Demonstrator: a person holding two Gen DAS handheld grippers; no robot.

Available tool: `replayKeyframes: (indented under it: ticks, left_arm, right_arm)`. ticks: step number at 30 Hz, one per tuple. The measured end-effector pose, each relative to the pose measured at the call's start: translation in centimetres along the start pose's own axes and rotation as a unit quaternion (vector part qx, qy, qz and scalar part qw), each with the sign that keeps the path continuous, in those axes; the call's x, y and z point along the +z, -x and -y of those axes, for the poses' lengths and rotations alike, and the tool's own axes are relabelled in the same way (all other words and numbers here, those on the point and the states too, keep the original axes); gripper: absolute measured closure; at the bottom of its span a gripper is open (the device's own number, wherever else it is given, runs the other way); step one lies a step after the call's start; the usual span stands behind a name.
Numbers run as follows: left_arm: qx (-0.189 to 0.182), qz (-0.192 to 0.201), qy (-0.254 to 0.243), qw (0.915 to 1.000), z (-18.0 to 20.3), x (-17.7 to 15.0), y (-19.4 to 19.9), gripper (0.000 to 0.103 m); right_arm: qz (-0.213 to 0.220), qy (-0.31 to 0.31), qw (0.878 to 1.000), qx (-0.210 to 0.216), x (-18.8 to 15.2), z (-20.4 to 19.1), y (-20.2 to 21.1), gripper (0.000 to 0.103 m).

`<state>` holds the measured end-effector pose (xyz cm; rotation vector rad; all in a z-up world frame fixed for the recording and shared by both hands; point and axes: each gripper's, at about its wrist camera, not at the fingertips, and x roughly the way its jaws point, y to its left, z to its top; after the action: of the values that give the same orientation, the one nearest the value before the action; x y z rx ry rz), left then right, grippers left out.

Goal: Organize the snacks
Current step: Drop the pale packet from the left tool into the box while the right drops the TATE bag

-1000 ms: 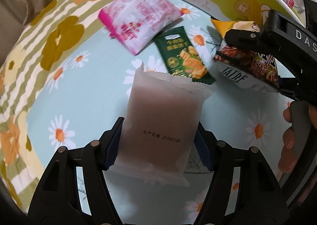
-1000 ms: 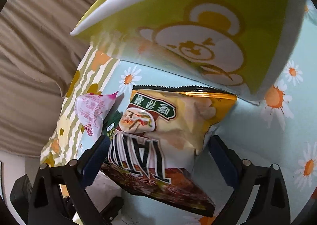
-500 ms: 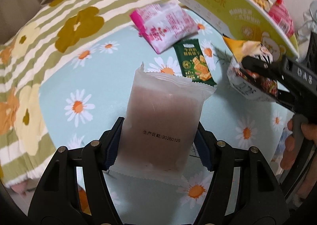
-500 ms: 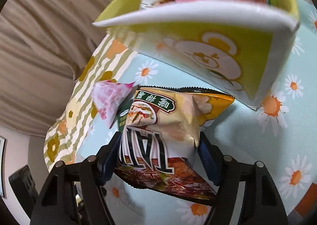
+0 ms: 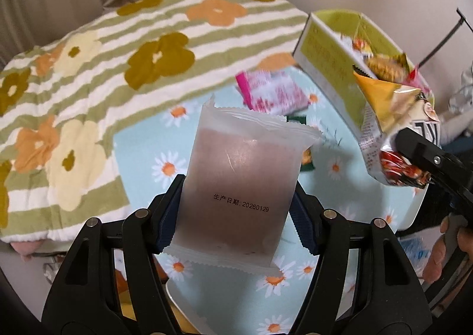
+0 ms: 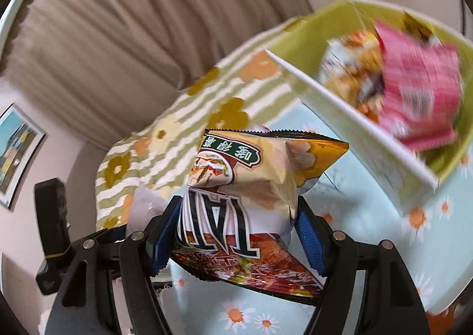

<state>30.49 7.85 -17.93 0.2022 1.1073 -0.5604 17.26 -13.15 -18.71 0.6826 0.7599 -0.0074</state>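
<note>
Both clamped, left gripper (image 5: 238, 214) jaws pinching frosted packet (image 5: 241, 184), right gripper (image 6: 238, 234) jaws chip bag (image 6: 251, 187)

Small green snack packet (image 5: 306, 157) mostly hidden behind frosted translucent pouch (image 5: 239, 184), pink-and-white wrapper (image 5: 270, 94) blurred beyond it, contents of far-right yellow-green cardboard box (image 6: 348, 128) smeared, print unreadable.

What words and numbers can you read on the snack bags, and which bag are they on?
"生产日期: 20260129" on the frosted packet in the left gripper.
"TAT", big letters seen upside down and partly hidden, on the chip bag in the right gripper.
Its green badge has Chinese characters, upside down, unreadable.
Pink packet and box: print too blurred.
</note>
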Motion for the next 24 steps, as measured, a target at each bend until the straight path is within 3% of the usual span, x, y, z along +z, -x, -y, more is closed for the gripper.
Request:
replayKeyframes:
  ticks: [5, 12, 17, 24]
  left_arm:
    - [0.010, 0.020, 0.003, 0.9997, 1.6, 2.1, 1.9, 0.040]
    - [0.014, 0.042, 0.024, 0.9987, 6.9, 5.4, 2.6, 0.040]
    - [-0.003, 0.055, 0.073, 0.9958, 12.3, 8.4, 1.6, 0.040]
    - [-0.004, 0.067, 0.104, 0.9923, 19.6, 13.2, -2.0, 0.040]
  right_arm:
    - [0.016, 0.032, 0.999, 0.024, 3.1, 0.3, 2.4, 0.034]
    - [0.022, 0.075, 0.996, 0.042, 9.1, 3.4, 4.9, 0.034]
    - [0.016, 0.116, 0.992, 0.050, 14.5, 7.4, 6.7, 0.034]
    - [-0.009, 0.160, 0.986, 0.051, 21.3, 12.5, 6.9, 0.034]
